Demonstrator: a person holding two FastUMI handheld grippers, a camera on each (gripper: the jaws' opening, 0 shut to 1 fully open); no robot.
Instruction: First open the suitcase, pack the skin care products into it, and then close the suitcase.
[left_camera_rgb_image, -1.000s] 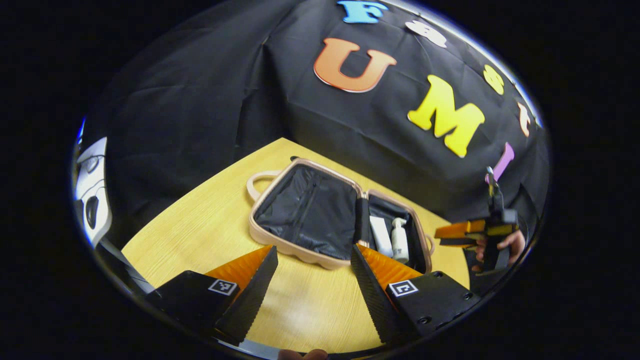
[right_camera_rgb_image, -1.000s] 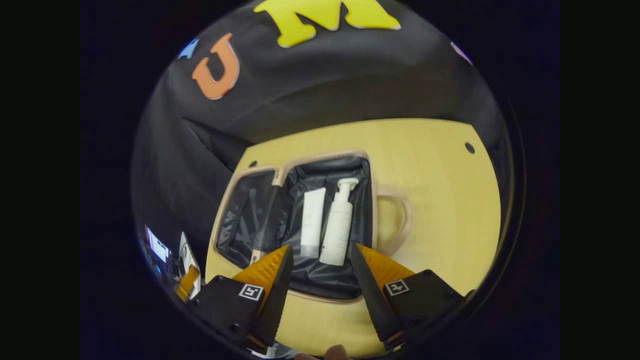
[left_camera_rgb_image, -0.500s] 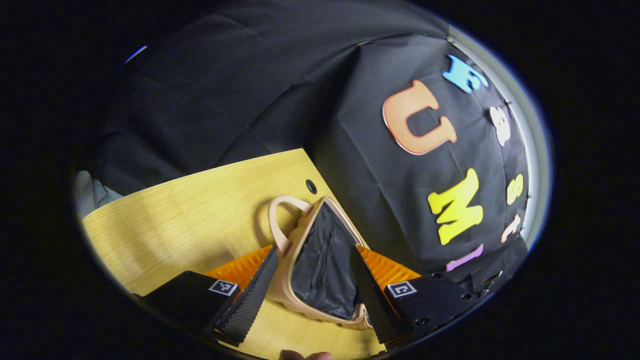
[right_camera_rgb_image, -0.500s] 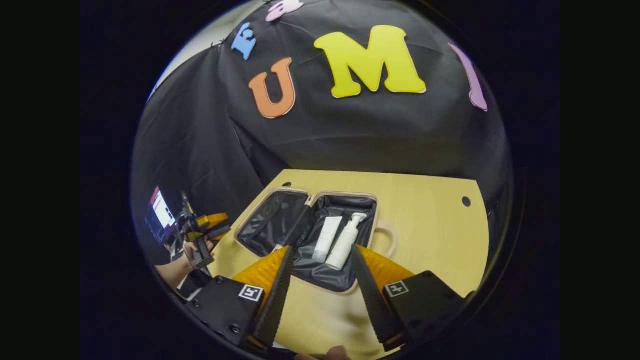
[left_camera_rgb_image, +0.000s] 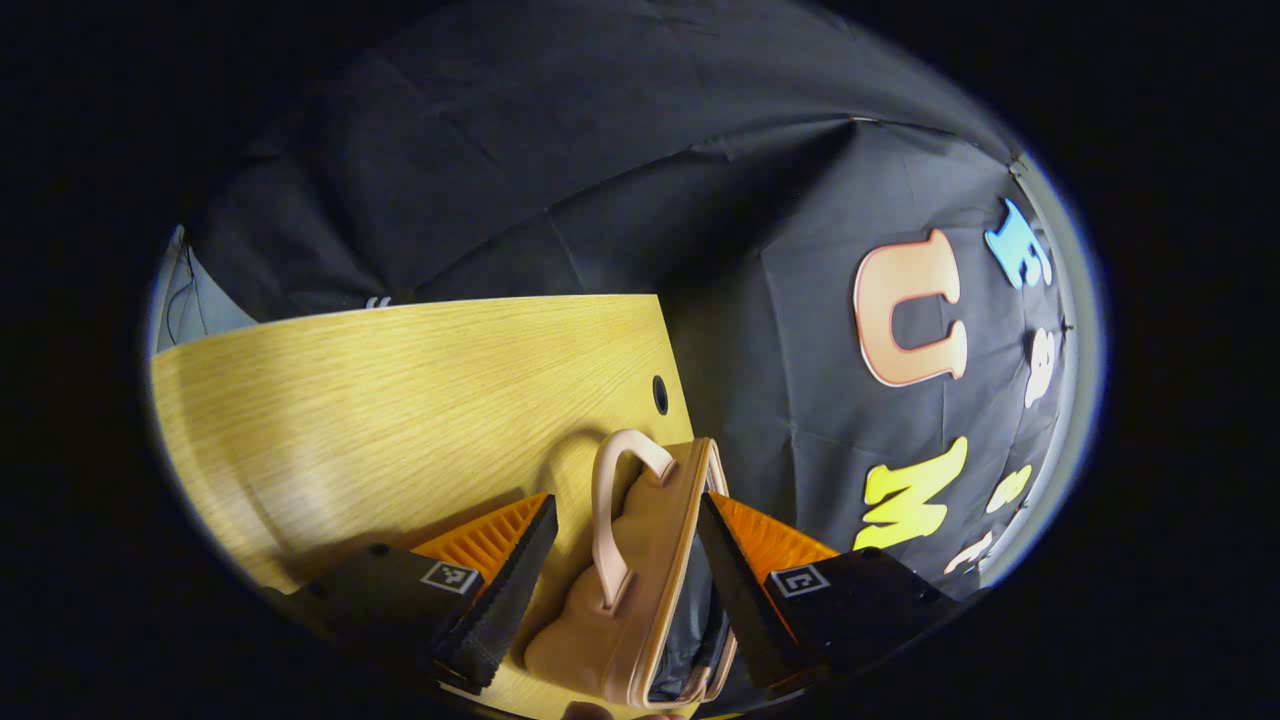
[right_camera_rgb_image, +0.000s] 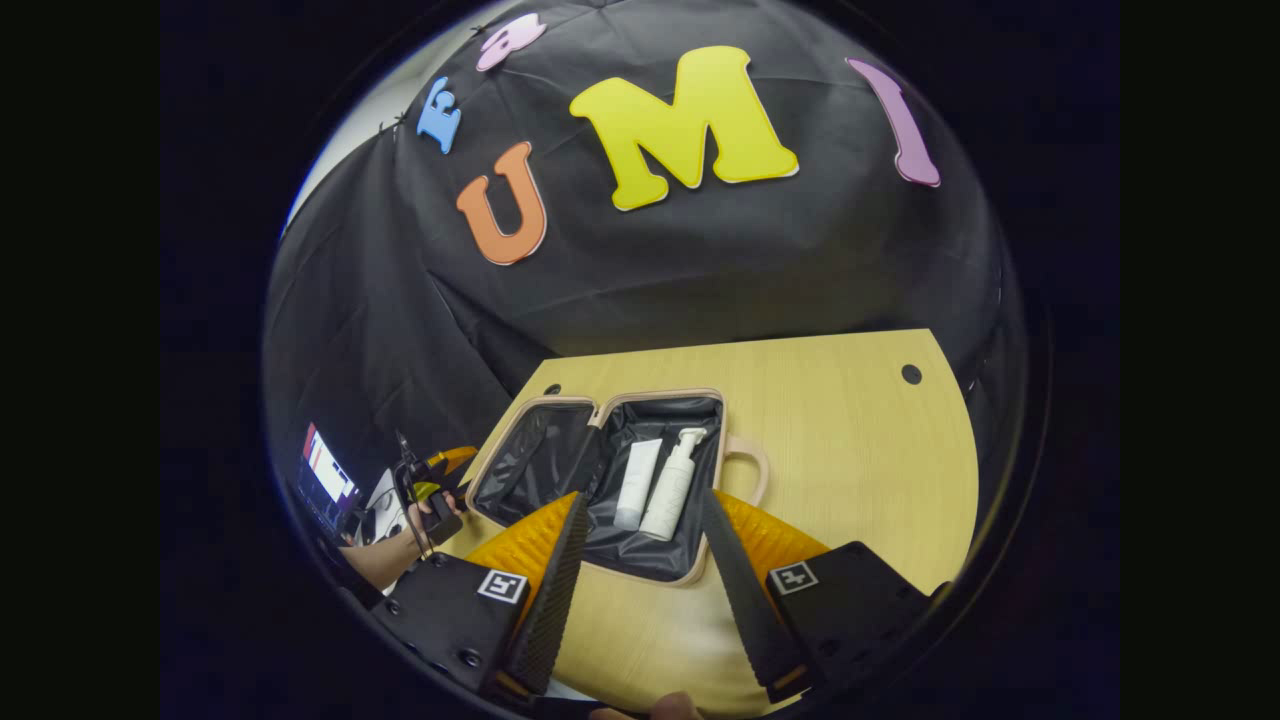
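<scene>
Left tool (left_camera_rgb_image: 620, 560) low, astride the suitcase (left_camera_rgb_image: 640, 590) edge.

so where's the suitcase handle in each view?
Left gripper view: the handle, a pale pink loop on the suitcase shell, sits low centre between the left gripper fingers.
Right gripper view: a handle juts from the right side of the open suitcase, just right of centre; whether it is the same loop I can't tell.
Shared landmark: the round hole in the wooden table, and, may be one hole.
</scene>
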